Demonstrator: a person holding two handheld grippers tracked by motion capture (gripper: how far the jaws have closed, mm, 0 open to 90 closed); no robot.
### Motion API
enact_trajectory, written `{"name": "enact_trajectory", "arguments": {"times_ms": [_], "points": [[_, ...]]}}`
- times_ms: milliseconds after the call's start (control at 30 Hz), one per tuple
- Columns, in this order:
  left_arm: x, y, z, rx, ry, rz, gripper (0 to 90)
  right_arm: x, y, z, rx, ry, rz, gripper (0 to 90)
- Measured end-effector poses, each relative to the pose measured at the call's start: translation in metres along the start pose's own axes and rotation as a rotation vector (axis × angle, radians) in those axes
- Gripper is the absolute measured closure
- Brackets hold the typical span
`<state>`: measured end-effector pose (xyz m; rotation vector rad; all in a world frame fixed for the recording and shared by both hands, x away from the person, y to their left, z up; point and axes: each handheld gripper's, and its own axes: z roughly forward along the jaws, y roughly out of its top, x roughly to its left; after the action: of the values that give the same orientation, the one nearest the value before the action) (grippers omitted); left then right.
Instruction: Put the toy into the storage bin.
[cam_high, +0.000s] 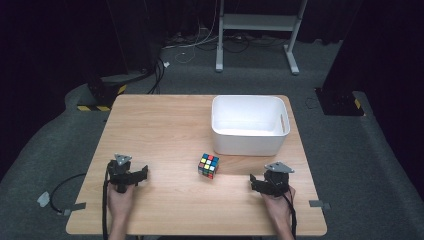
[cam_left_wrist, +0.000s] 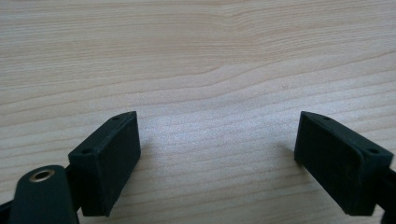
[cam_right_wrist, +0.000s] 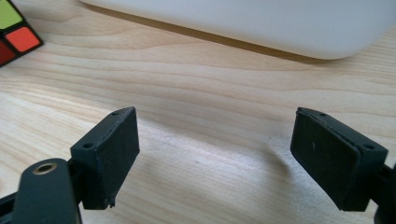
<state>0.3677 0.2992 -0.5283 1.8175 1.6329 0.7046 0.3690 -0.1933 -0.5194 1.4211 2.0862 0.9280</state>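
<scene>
Cube (cam_high: 208, 165): multicoloured puzzle cube, on the table (cam_high: 160, 130) just in front of the bin (cam_high: 248, 125), between the two grippers and nearer the right one. Free-standing, ungripped, probably placed for a pick and drop into the bin. Turned on its base, one vertical edge toward the person; no long axis.
Bin: white, open-topped, apparently empty.
Right gripper (cam_high: 263, 182): jaws wide, nothing between them, aimed at the bin's near wall.
Left gripper (cam_high: 131, 175): jaws wide, over bare wood.

multicoloured cube (cam_high: 208, 165), white bin (cam_high: 248, 125), black fingers (cam_right_wrist: 106, 154).
</scene>
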Motion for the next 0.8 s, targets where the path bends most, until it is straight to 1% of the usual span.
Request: {"name": "enact_trajectory", "arguments": {"times_ms": [167,467,533,600,667,800], "points": [[0.000,0.000,0.000,-0.004,-0.001,-0.002,14.5,0.006,-0.001,-0.002,-0.002,0.018,-0.021,15.4],[0.000,0.000,0.000,-0.002,0.000,-0.002,14.5,0.013,-0.002,-0.004,0.004,0.048,-0.030,14.2],[0.000,0.000,0.000,-0.001,-0.001,-0.001,14.5,0.016,-0.001,-0.005,-0.009,0.063,-0.039,13.9],[0.000,0.000,0.000,-0.002,0.000,-0.002,14.5,0.016,-0.001,-0.005,-0.011,0.068,-0.044,13.8],[0.000,0.000,0.000,-0.001,0.001,0.000,14.5,0.018,-0.002,-0.005,-0.012,0.080,-0.039,13.6],[0.000,0.000,0.000,-0.002,0.001,-0.003,14.5,0.019,-0.001,-0.006,-0.013,0.116,-0.058,13.4]]}}
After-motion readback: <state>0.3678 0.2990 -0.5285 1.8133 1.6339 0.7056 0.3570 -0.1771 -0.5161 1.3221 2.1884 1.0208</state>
